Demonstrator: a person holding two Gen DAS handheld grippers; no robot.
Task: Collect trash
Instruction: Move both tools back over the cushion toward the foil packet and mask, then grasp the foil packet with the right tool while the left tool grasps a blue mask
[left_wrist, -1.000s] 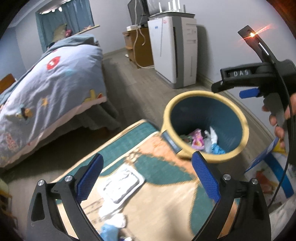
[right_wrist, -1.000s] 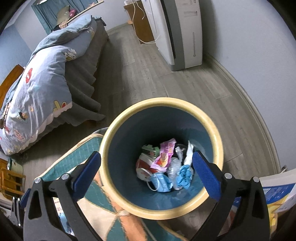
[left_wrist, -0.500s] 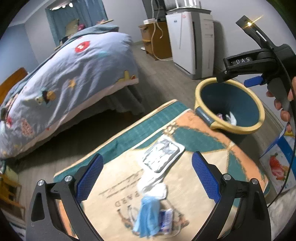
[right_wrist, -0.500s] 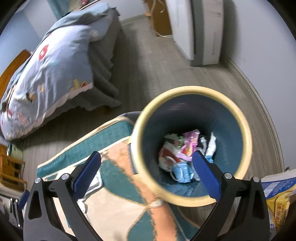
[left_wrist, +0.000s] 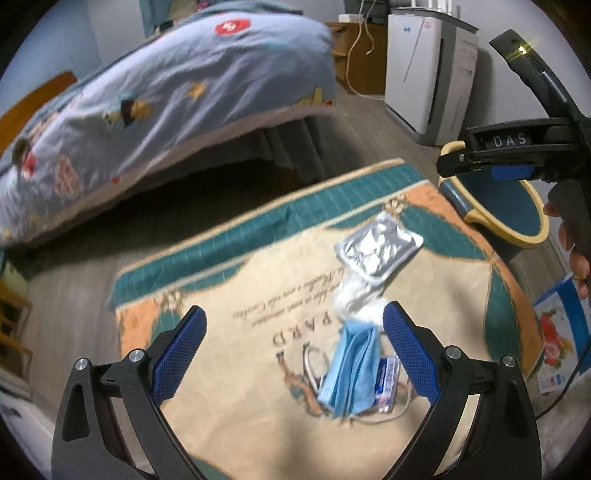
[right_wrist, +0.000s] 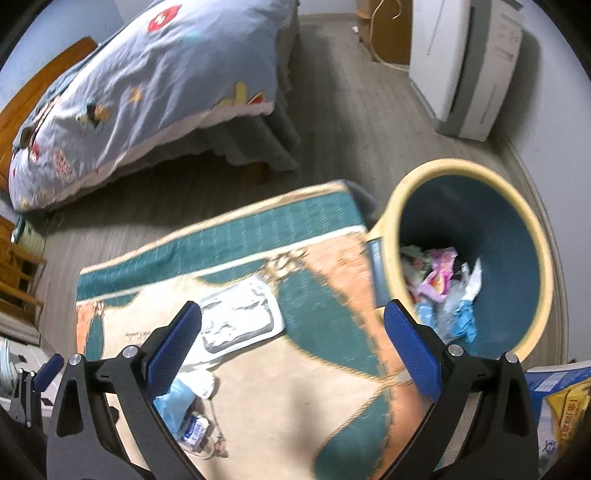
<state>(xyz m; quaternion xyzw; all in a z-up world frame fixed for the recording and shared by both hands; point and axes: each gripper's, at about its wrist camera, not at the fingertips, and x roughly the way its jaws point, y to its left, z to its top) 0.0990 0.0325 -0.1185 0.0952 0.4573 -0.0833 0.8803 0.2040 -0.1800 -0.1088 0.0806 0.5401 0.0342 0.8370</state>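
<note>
So both views are swinging away from the trash bin (right_wrist: 476, 254) and over to the rug (left_wrist: 236, 369), which a second ago was barely in the left camera and is now filling most of it. To me that's reading like one drop-off is done and the next pickup is getting lined up. The left gripper (left_wrist: 293, 354) is hanging wide apart with nothing in it, and the blue face mask (left_wrist: 351, 373) is lying on the rug just inside its right-hand finger, with a small printed packet (left_wrist: 388, 380) tucked beside it and a crumpled white tissue (left_wrist: 354, 299) just beyond. A silver foil pouch (left_wrist: 376, 247) is sitting further out, toward the bin. The right gripper (right_wrist: 291, 350) is spread open too and holding nothing; in its view the bin is off to the right with wrappers already piled inside, and the foil pouch is just ahead of its left finger. I'm guessing the mask pile is the next grab for the left one, since it's sitting closest, though it's off-centre between the fingers, so it's probably needing a nudge right first.
</note>
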